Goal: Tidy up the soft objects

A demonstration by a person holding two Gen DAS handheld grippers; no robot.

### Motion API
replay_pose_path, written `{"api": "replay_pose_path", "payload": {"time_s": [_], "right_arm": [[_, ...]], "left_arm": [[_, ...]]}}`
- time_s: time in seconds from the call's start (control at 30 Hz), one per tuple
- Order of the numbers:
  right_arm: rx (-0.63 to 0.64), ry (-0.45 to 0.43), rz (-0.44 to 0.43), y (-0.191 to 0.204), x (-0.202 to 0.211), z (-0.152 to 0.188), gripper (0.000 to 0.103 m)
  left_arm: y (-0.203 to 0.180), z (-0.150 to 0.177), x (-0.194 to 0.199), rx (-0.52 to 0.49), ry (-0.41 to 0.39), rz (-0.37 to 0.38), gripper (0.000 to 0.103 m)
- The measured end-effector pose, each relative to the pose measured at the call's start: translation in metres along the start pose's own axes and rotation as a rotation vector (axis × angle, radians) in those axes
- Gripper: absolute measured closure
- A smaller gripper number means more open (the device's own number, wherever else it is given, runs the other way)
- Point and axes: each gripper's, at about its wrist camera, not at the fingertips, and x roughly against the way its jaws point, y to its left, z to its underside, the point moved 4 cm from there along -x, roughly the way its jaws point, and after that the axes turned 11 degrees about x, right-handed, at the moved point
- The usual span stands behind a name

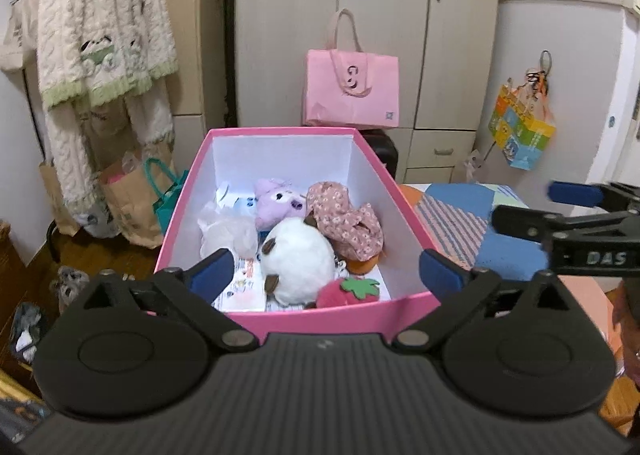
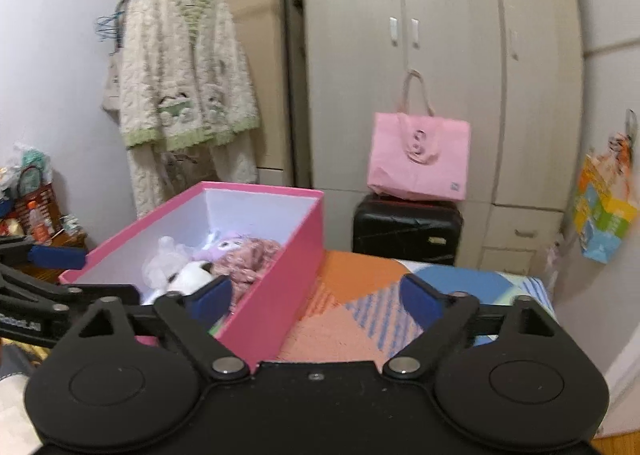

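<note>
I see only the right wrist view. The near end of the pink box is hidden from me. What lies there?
Observer: A red strawberry plush lies in the near corner of the pink box, beside the white plush.
Operator: Does the left hand-held gripper hold anything?
Observer: No. The left hand-held gripper is open, with nothing between its pads.
Operator: What is under the toys?
Observer: Printed paper lies on the box floor.
</note>
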Motion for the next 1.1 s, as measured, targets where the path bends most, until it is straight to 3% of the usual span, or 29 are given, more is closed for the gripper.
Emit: {"api": "replay_pose_path", "payload": {"time_s": [0.17, 0.37, 0.53, 0.8, 1.1], "right_arm": [[-0.117, 0.071, 0.061, -0.027, 0.003, 0.008, 0.000], [-0.110, 0.168, 0.164, -0.034, 0.021, 0.018, 0.000], [-0.128, 0.107, 0.075, -0.036, 0.049, 0.023, 0.000], [-0.093, 0.018, 0.105, -0.027, 0.084, 0.029, 0.000], [-0.055, -0.024, 0.181, -0.017, 0.115, 0.036, 0.000]], "left_arm": [[-0.009, -0.001, 0.000, -0.013, 0.060, -0.063, 0.000], [-0.021, -0.001, 0.018, -0.041, 0.051, -0.122, 0.000], [-0.033, 0.006, 0.043, -0.054, -0.033, -0.132, 0.000], [-0.041, 0.024, 0.057, -0.038, -0.076, -0.096, 0.000], [-0.038, 0.033, 0.055, -0.043, -0.100, -0.120, 0.000]]}}
